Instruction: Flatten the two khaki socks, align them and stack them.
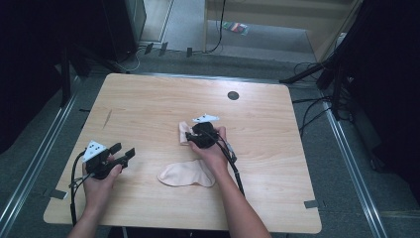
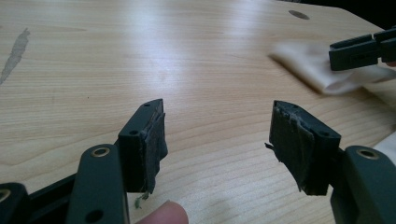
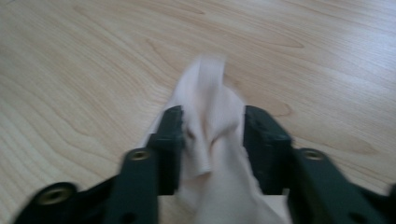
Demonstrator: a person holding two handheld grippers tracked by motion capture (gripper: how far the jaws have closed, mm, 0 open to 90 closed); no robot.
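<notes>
Pale peach fabric is the main thing on the light wooden table: two socks, with no brand, label or writing readable on them or on either gripper.

One sock lies flat near the table's front edge, just beside the person's right forearm, which crosses its right end. Its long axis runs left to right across the table, with a rounded end pointing left.

A second sock sits farther from the person, near the middle of the table. The right gripper has its jaws partly closed on this sock; in the right gripper view the cloth is bunched into folds between the two black jaws, touching both, and a narrow strip of it runs on ahead of the jaw tips along the wood. From the high view this sock shows as a small pale patch to the left of the gripper body, under its grey three-cornered plate. In the left gripper view the same sock appears blurred at upper right, with the right gripper's jaws over its edge.

The left gripper is near the table's left front, well apart from both socks. Its jaws stand wide apart with nothing between them, only bare wood beyond. Worn black pads line the jaws, and a fingertip shows at the bottom edge.

A small dark round hole sits near the table's far edge.
</notes>
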